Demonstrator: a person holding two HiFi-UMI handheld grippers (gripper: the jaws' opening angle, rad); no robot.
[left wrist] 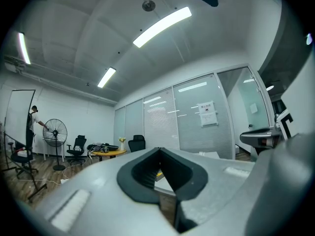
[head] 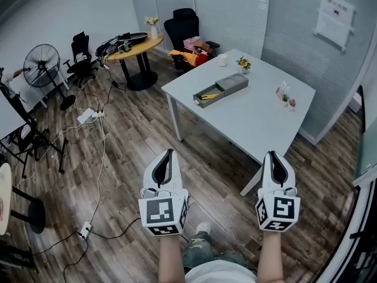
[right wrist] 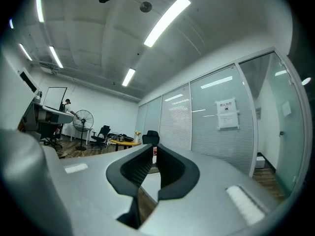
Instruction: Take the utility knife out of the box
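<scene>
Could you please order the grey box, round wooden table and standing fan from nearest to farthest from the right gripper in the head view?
1. Grey box, on the white table ahead.
2. Round wooden table, back left.
3. Standing fan, far left.

Two grippers, one white table, one box, likely one utility knife, two office chairs.
</scene>
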